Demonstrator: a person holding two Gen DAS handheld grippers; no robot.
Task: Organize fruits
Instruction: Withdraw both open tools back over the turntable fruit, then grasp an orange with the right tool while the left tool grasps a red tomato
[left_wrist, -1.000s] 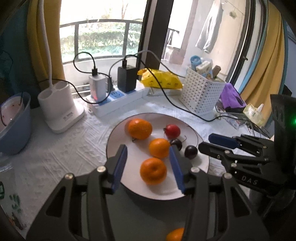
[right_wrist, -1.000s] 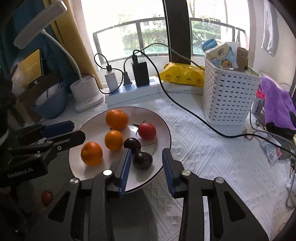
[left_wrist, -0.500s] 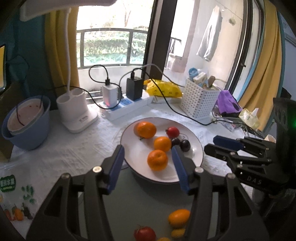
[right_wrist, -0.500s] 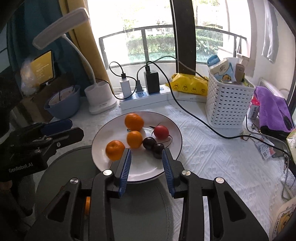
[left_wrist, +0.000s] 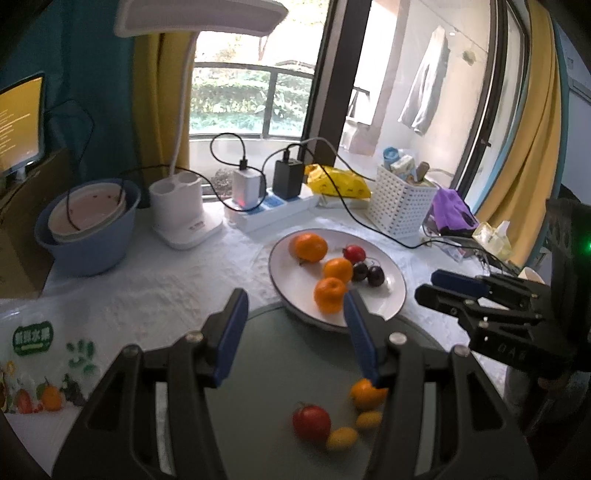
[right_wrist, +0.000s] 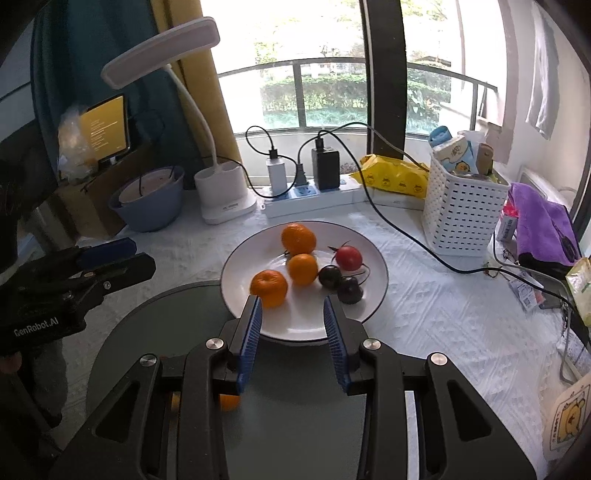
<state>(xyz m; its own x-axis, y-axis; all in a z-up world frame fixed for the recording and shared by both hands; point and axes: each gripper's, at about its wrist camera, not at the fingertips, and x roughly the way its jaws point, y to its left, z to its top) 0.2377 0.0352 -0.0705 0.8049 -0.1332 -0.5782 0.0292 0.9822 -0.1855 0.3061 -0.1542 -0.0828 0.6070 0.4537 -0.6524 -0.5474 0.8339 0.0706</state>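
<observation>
Four loose fruits lie on the round grey-green glass surface (left_wrist: 280, 373) under the left gripper (left_wrist: 291, 328): a red tomato (left_wrist: 311, 422), a small orange mandarin (left_wrist: 364, 394) half hidden by the right-hand finger, and two little yellow kumquats (left_wrist: 341, 438). They sit at about five o'clock from its jaws, which are spread wide and hold nothing. The white round plate (left_wrist: 391, 306) with three mandarins, a red tomato and two dark cherries lies at one o'clock. The right gripper (right_wrist: 293, 325), jaws also apart and empty, points at the plate's near rim, so the left looks nearer the loose fruit.
</observation>
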